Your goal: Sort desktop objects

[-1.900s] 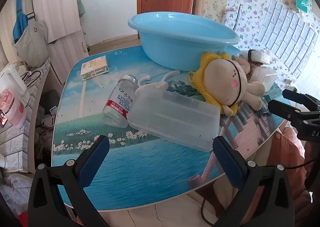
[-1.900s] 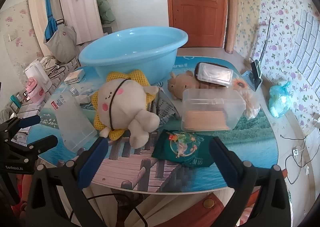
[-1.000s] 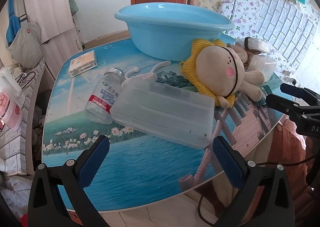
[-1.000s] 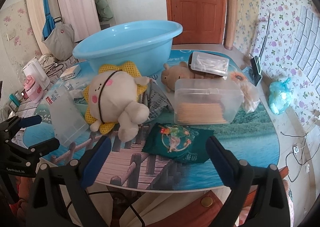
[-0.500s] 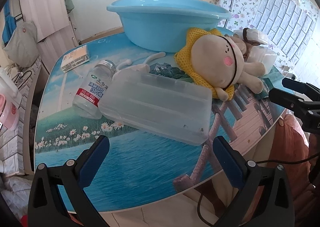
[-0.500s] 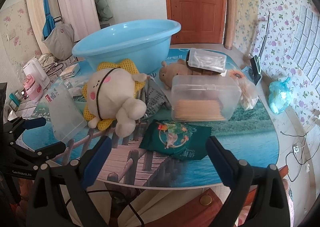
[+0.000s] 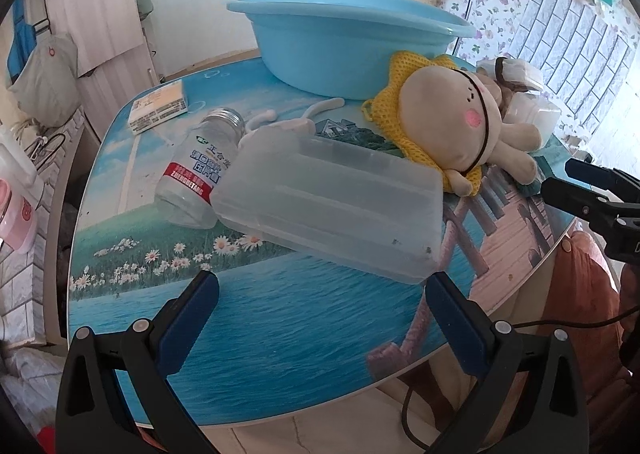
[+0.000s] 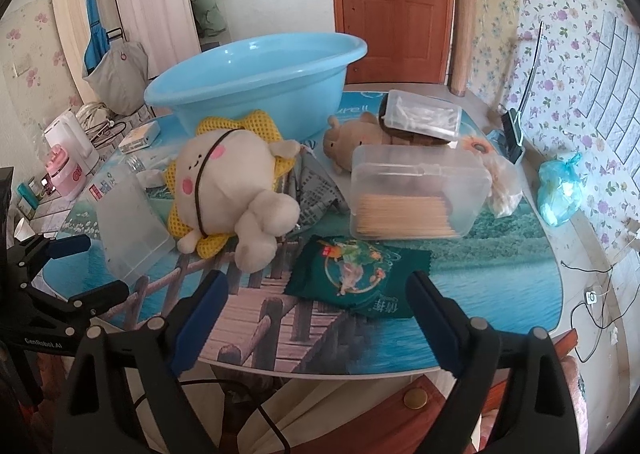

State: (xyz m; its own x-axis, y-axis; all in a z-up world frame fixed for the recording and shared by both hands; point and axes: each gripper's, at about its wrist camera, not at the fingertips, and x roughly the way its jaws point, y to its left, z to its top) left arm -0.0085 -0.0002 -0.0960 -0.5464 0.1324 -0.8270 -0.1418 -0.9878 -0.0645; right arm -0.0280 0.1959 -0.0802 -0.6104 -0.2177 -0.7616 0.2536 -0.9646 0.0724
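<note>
A large light-blue plastic basin [image 8: 256, 82] stands at the back of the picture-printed round surface [image 8: 500, 274]. Before the basin lies a cream plush doll on a yellow mesh collar [image 8: 232, 178]. Left of the doll lies a frosted clear plastic box [image 7: 332, 206], touching a toppled clear plastic bottle [image 7: 200, 170]. Right of the doll stands a clear lidded tub of wooden sticks [image 8: 416, 194], with a dark green snack packet [image 8: 356, 274] before it and a brown plush animal [image 8: 356, 138] behind it.
</note>
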